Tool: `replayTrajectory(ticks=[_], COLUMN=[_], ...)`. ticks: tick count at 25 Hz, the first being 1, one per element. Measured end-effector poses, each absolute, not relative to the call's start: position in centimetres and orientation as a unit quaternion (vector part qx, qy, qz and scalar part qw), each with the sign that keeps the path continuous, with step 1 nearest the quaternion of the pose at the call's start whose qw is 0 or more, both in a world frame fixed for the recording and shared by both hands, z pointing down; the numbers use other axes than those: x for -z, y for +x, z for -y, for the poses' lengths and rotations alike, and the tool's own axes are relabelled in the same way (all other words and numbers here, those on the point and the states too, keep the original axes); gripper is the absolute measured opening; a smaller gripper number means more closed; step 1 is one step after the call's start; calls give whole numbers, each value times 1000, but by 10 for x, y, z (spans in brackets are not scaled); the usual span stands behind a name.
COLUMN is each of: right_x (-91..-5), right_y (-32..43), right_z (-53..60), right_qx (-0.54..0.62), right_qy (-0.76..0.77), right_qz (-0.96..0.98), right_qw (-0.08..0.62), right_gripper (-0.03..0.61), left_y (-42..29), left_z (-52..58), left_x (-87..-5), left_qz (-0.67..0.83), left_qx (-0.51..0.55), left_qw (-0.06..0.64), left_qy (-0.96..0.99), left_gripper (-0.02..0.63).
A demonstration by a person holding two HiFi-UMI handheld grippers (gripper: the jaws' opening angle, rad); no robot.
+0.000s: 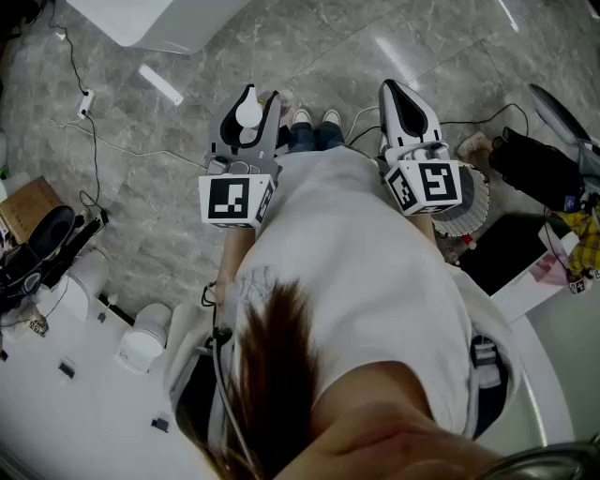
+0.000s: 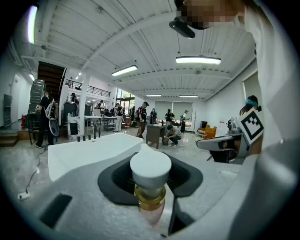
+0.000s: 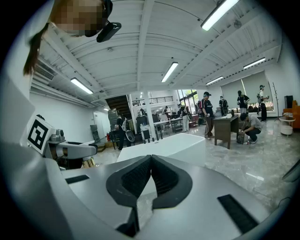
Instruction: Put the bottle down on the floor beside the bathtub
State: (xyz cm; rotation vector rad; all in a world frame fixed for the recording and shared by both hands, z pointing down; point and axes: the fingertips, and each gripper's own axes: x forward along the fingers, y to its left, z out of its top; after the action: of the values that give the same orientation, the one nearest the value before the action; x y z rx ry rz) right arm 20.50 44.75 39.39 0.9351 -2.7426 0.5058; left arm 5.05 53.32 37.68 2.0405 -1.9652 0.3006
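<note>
The bottle (image 2: pixel 150 169) has a white round cap, a gold collar and a pale pink body. My left gripper (image 2: pixel 151 186) is shut on its neck, with the cap standing up between the black pads. In the head view the left gripper (image 1: pixel 247 120) is held up in front of the person's chest, and the bottle's white cap (image 1: pixel 248 112) shows between the jaws. My right gripper (image 3: pixel 150 159) is shut with nothing in it and is held level beside the left one (image 1: pixel 401 101). The white bathtub (image 2: pixel 89 152) stands ahead on the grey marble floor (image 1: pixel 309 47).
Cables and a power strip (image 1: pixel 86 101) lie on the floor at the left. A white bar (image 1: pixel 161 84) lies near the bathtub (image 1: pixel 159 21). Black bags (image 1: pixel 536 164) sit at the right and dark gear (image 1: pixel 42 239) at the left. Several people and a desk (image 2: pixel 154 133) are far behind.
</note>
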Motion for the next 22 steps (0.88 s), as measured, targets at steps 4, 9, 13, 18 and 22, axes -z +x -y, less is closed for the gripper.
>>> replayTrajectory(ticks=[4, 9, 13, 18, 22], right_x=[-393, -390, -391, -387, -388], right_y=[206, 211, 225, 234, 245], right_z=[-443, -444, -451, -447, -447], right_qx=[-168, -166, -163, -147, -144], right_qy=[313, 308, 302, 288, 279], right_qz=[929, 931, 934, 941, 946], right_qw=[101, 101, 100, 104, 84], right_gripper=[14, 13, 14, 14, 14], left_y=[50, 52, 64, 71, 78], left_z=[-529, -531, -538, -536, -535], left_x=[-375, -371, -371, -366, -372], left_qz=[686, 691, 696, 704, 708], left_qx=[-105, -106, -108, -107, -104], left_qw=[141, 138, 136, 136, 133], left_qy=[706, 702, 697, 689, 686], left_gripper=[144, 144, 144, 144, 144])
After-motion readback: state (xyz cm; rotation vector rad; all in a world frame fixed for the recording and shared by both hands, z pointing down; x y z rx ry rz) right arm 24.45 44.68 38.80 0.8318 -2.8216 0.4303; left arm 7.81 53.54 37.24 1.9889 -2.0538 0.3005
